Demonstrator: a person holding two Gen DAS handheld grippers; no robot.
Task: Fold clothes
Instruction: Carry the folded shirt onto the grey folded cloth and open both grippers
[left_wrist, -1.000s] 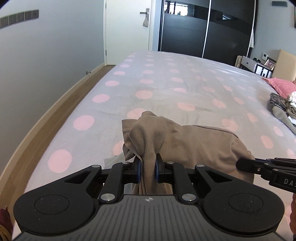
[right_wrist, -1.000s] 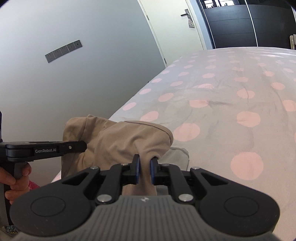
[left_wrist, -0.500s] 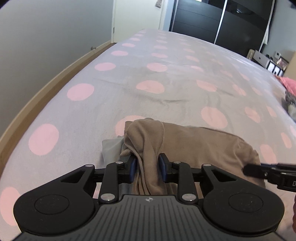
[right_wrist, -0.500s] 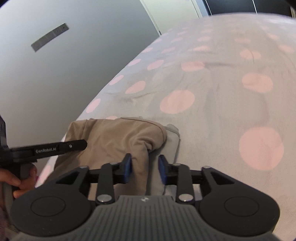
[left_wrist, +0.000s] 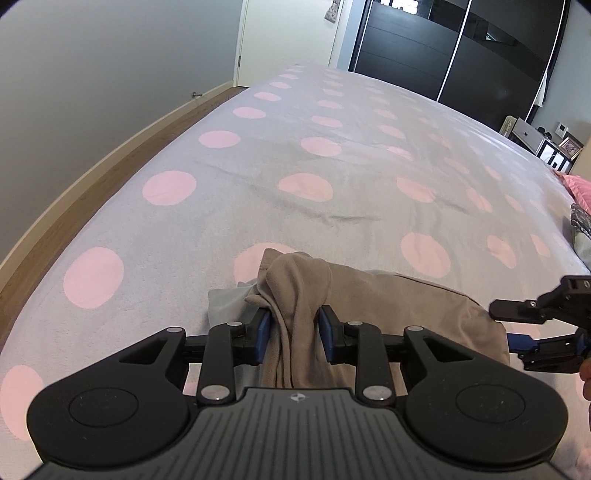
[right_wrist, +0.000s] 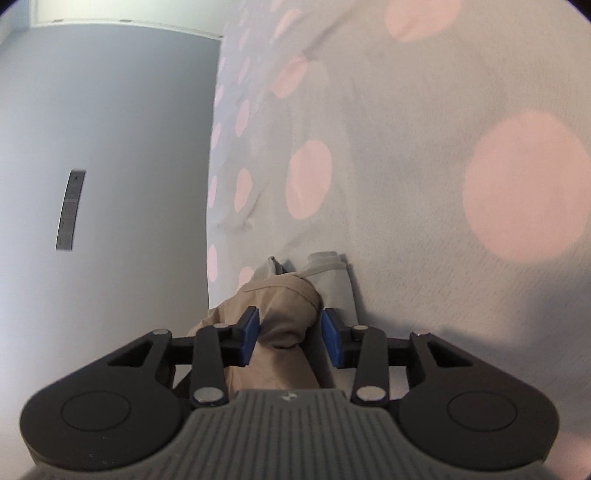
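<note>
Tan garment (left_wrist: 295, 295) between both grippers' parted jaws, maybe loose; underside hidden.

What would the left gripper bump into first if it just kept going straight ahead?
Most likely the bunched beige garment lying between the left gripper's open fingers; past it, the dotted bedspread.

A: Your right view's blurred; the garment (right_wrist: 284, 325) runs under the gripper body.
B: Left view: pink pillow (left_wrist: 580, 184) cut by the edge, shelf items (left_wrist: 569, 144) too small.
</note>
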